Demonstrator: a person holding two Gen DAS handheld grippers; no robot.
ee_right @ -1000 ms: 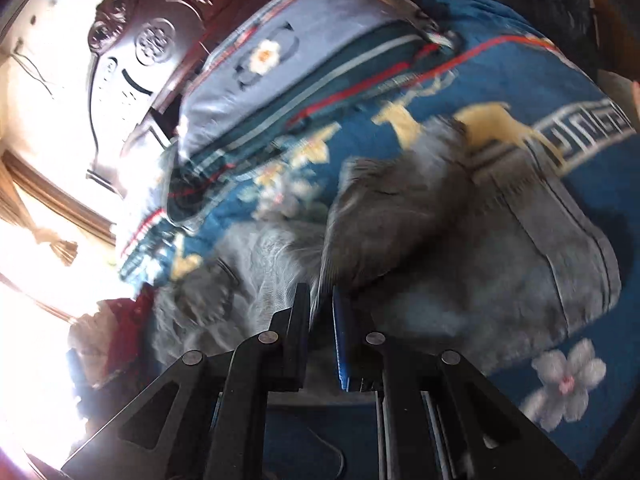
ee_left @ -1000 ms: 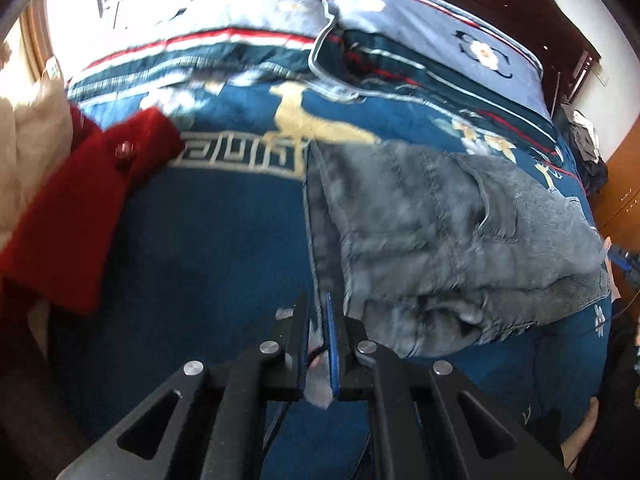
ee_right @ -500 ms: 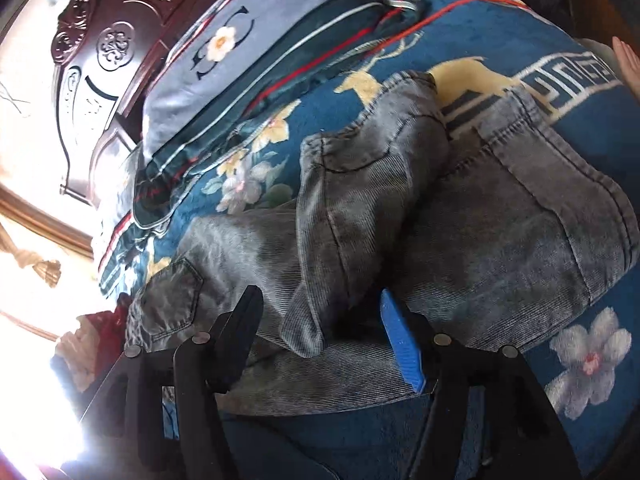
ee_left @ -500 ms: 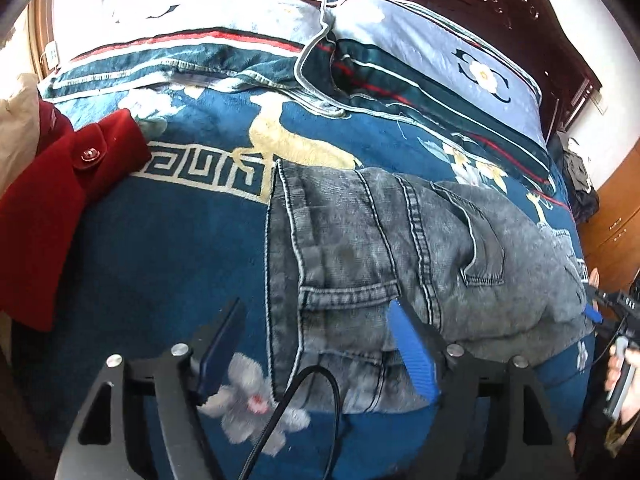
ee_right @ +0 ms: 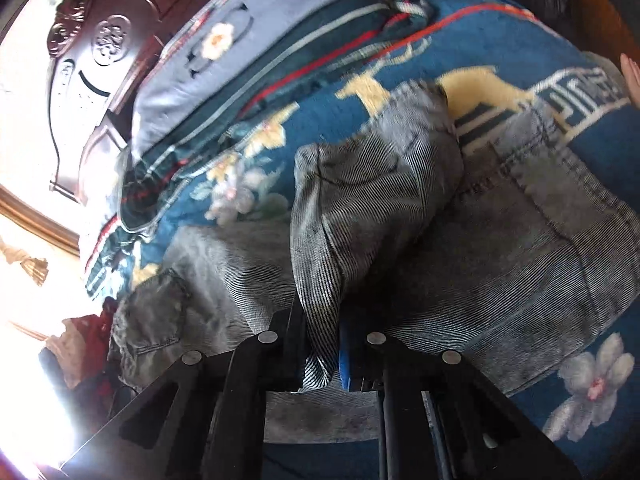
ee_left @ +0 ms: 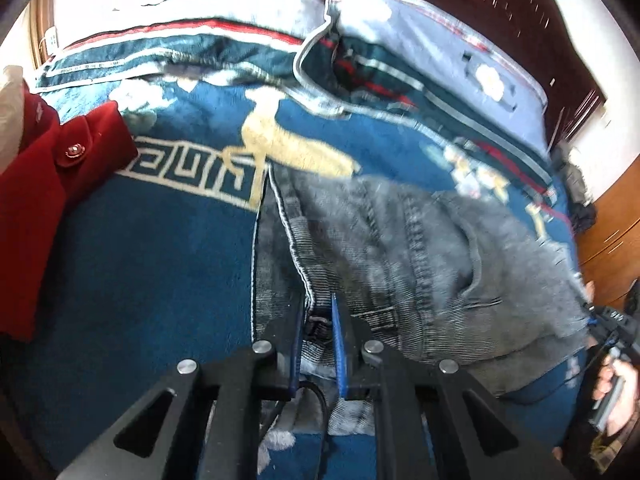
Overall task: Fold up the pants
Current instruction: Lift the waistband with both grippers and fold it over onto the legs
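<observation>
Grey denim pants (ee_left: 420, 256) lie partly folded on a blue patterned blanket (ee_left: 160, 272). My left gripper (ee_left: 318, 320) is shut on the waistband edge of the pants at their near left corner. In the right wrist view, my right gripper (ee_right: 320, 332) is shut on a raised fold of the pants (ee_right: 360, 208), which stands up above the flat layers beneath. The right gripper also shows at the far right of the left wrist view (ee_left: 608, 320), at the pants' other end.
A red garment (ee_left: 48, 184) lies at the left edge of the bed. Pillows (ee_left: 440, 52) sit along the dark wooden headboard (ee_right: 100, 40). A wooden cabinet (ee_left: 616, 232) stands to the right. A bare hand (ee_right: 630, 76) shows at the right edge.
Both grippers were open half a second ago over the lying pants; both have now shut on denim again, the left on the waistband, the right on a raised fold.
</observation>
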